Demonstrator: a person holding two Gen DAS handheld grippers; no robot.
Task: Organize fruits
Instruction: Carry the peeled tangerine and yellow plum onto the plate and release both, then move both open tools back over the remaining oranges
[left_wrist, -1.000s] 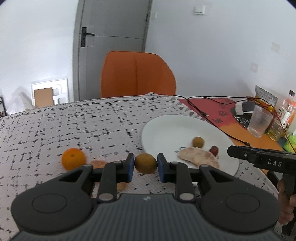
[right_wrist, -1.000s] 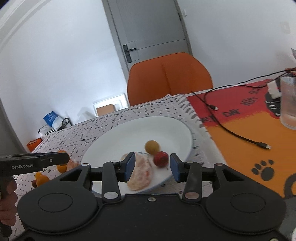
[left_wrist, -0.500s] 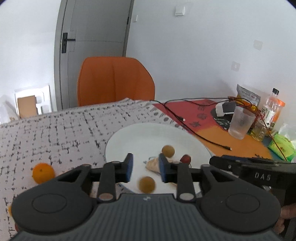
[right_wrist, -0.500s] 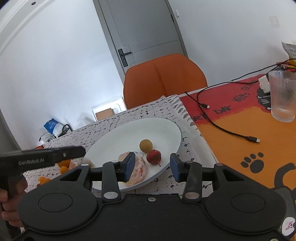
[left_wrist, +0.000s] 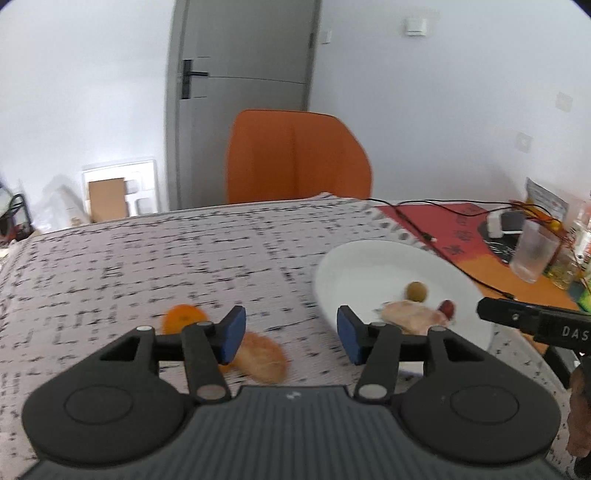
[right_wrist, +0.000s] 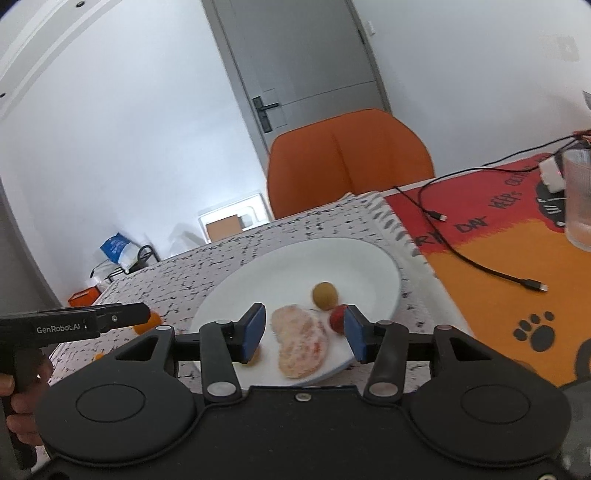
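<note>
Now the white plate (left_wrist: 354, 266) is seen at the right of the left wrist view, carrying a peeled citrus piece (left_wrist: 410, 314), a small brown fruit (left_wrist: 416, 291) and a red fruit (left_wrist: 447, 306). In the right wrist view a second small brown fruit (right_wrist: 255, 357) is seen on the plate's near left part, half hidden behind a blue pad; this is judged to be the fruit just delivered, so one more item counts as sorted.

On the speckled cloth (left_wrist: 147, 266), left of centre, an orange (left_wrist: 183, 318) and a peeled segment (left_wrist: 264, 356) are left outside the plate, so the task is judged unfinished.

The left gripper (left_wrist: 291, 334) is shown with its jaws just opened, spread apart and holding nothing. A second ago a brown fruit was clamped between them; half a second ago it was seen falling over the plate. The view has since been swung back toward the loose fruits.

The right gripper (right_wrist: 304, 332) is held part open over the plate's near edge, gripping nothing, slightly wider than before.
</note>
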